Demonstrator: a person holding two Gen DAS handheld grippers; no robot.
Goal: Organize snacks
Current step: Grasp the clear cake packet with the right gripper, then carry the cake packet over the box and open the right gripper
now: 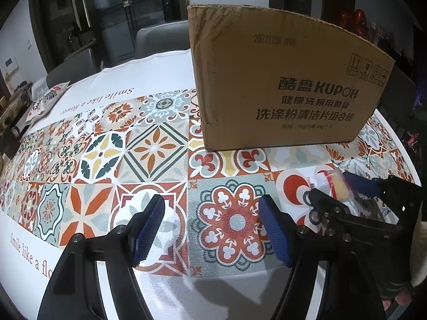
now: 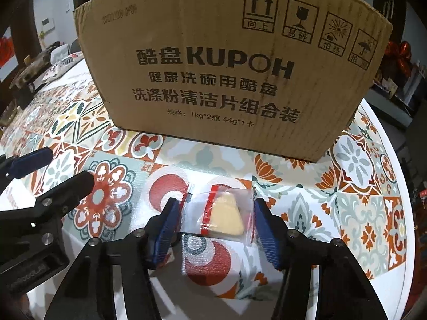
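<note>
A pale yellow snack in a clear wrapper with red stripes (image 2: 224, 213) sits between the blue pads of my right gripper (image 2: 216, 213), just above the patterned tablecloth. The jaws touch the wrapper's edges and look closed on it. The same snack shows in the left wrist view (image 1: 337, 188), held by the right gripper (image 1: 344, 189). My left gripper (image 1: 210, 226) is open and empty, low over the table to the left of the right one. A brown KUPOH cardboard box (image 2: 226, 74) stands upright just behind; it also shows in the left wrist view (image 1: 280, 80).
The table (image 1: 160, 66) carries a tiled-pattern cloth with white borders. A patterned cushion (image 1: 45, 101) lies at the far left edge. Grey chairs (image 1: 160, 37) stand behind the table. The table's rounded right edge (image 2: 400, 186) is close.
</note>
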